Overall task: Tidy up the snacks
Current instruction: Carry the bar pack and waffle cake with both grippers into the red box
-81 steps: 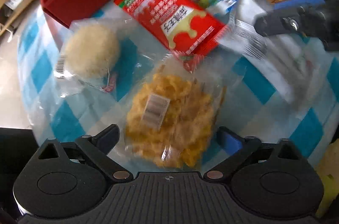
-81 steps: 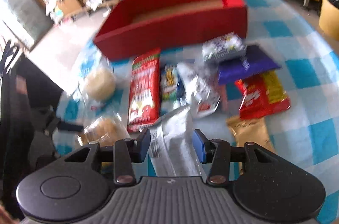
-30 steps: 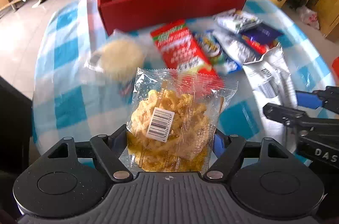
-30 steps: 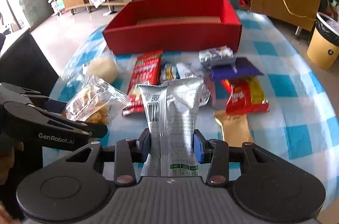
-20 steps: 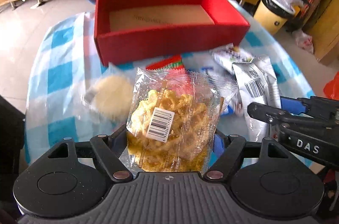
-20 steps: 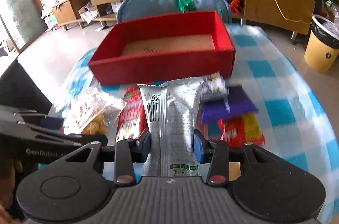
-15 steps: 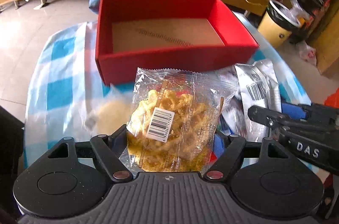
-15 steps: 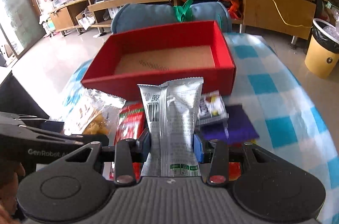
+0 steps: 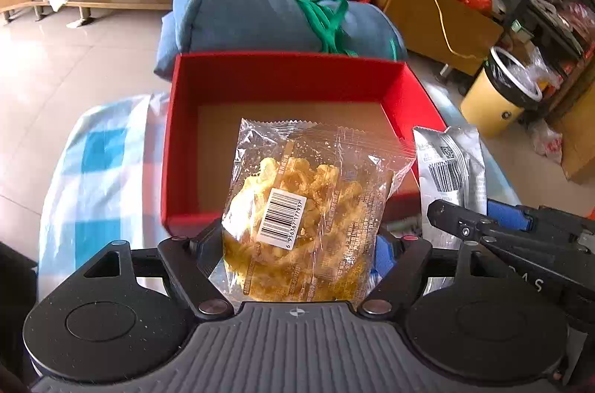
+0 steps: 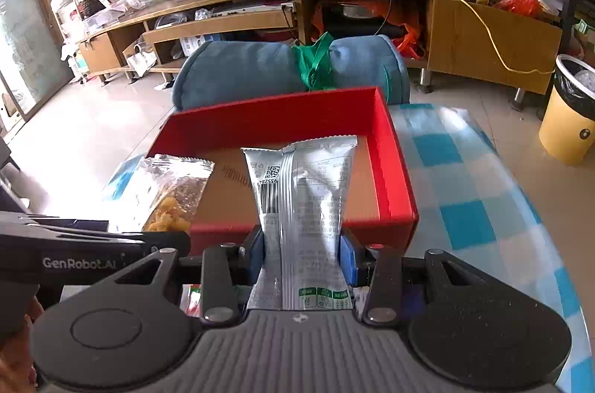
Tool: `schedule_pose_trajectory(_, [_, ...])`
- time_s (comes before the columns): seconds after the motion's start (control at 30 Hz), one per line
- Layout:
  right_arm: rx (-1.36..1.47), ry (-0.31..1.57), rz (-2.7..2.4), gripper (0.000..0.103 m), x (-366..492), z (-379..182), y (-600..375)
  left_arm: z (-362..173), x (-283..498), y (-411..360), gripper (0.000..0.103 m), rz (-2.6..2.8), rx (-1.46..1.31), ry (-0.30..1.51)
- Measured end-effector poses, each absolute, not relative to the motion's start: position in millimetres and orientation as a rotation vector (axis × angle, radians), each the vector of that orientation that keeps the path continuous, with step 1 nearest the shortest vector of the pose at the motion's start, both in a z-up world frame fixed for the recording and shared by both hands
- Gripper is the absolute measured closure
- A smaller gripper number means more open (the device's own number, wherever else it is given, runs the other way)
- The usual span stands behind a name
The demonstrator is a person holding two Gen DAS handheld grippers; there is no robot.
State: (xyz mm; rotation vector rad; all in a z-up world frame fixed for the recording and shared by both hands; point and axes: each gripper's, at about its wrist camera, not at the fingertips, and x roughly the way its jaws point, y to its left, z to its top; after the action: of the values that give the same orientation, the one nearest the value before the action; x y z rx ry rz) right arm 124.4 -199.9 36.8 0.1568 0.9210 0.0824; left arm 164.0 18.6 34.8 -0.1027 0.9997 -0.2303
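A clear bag of yellow fried snacks point(image 9: 308, 211) with a barcode label is clamped in my left gripper point(image 9: 297, 248), held above the near wall of the red box point(image 9: 186, 147). My right gripper point(image 10: 303, 253) is shut on a tall silver snack pouch point(image 10: 303, 192), which stands upright over the front wall of the red box point(image 10: 394, 177). The box shows a bare brown floor. In the right wrist view the yellow snack bag point(image 10: 167, 196) hangs at the left beside the left gripper's arm. In the left wrist view the silver pouch point(image 9: 452, 166) rises at the right.
The box sits on a blue-and-white checked tablecloth point(image 10: 472, 203). A rolled blue cushion point(image 10: 260, 73) tied with green cord lies just behind the box. A yellow bin point(image 10: 569, 114) stands on the floor at the right, with wooden shelving behind.
Both grippers have carried their packets forward from above the loose snacks to the red box. The other snacks on the cloth have dropped out of view below.
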Motion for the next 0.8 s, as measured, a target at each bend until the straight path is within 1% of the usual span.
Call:
schedule_pose_trajectory(0.33, [0.143, 0.910, 0.089, 0.067, 178.9, 27.4, -201.3, 33.1, 206.5, 13.7, 0.021, -0.178, -0.100, 0.980])
schedule_pose_trajectory(0.6, [0.135, 0.922, 0.081, 0.067, 211.5, 9.7, -204.4, 21.3, 229.3, 11.7, 0.021, -0.131, -0.091, 0.990])
schedule_pose_trajectory(0.8, [0.111, 0.965, 0.081, 0.067, 224.7, -12.5, -201.5, 6.0, 241.7, 9.0, 0.022, -0.097, -0.076, 1.022])
